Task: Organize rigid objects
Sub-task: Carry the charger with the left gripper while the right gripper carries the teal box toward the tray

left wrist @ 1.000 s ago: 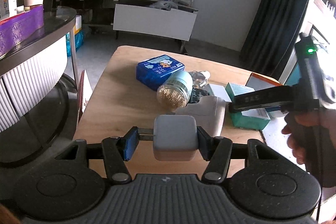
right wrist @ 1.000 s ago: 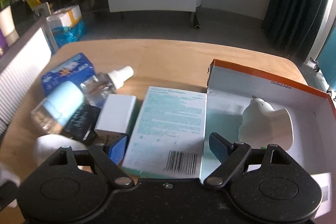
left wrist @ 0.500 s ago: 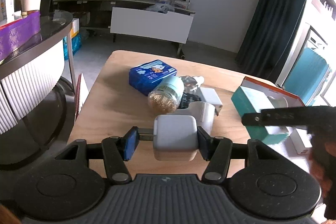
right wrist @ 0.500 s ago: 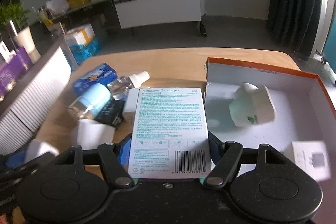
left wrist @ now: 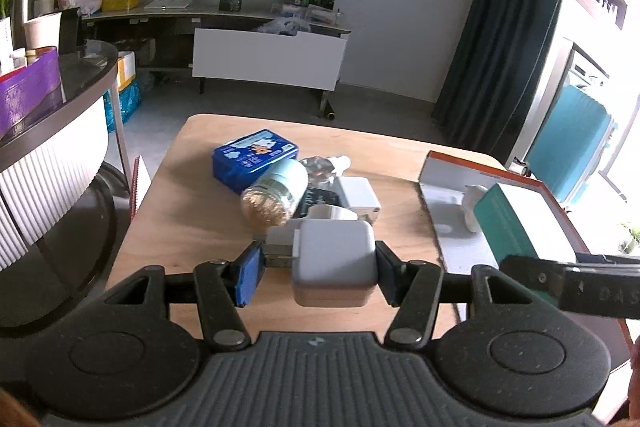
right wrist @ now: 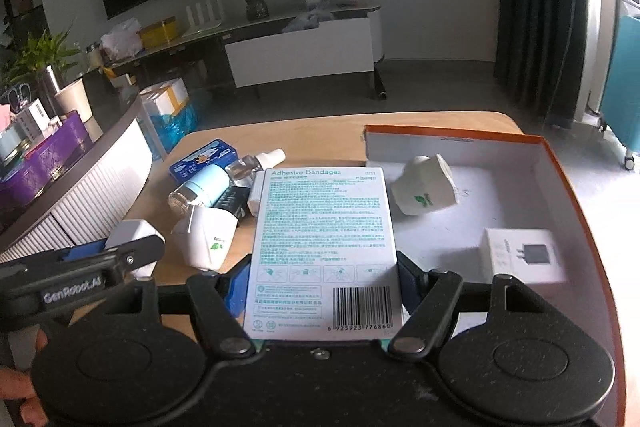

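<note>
My left gripper is shut on a white square charger, held above the near part of the wooden table. My right gripper is shut on a white and teal adhesive bandages box, lifted off the table at the left edge of an orange-rimmed open box. Inside that box lie a white plug-in device and a small white charger carton. The left gripper's charger shows at the left of the right wrist view.
A cluster sits mid-table: blue tin, jar with a pale blue lid, small spray bottle, white adapter, another white plug-in device. A curved counter stands left of the table.
The right gripper's jaws closed on the bandages box and lifted it off the table, toward the orange-rimmed box. The left gripper, still holding the charger, drew back and up a little.
</note>
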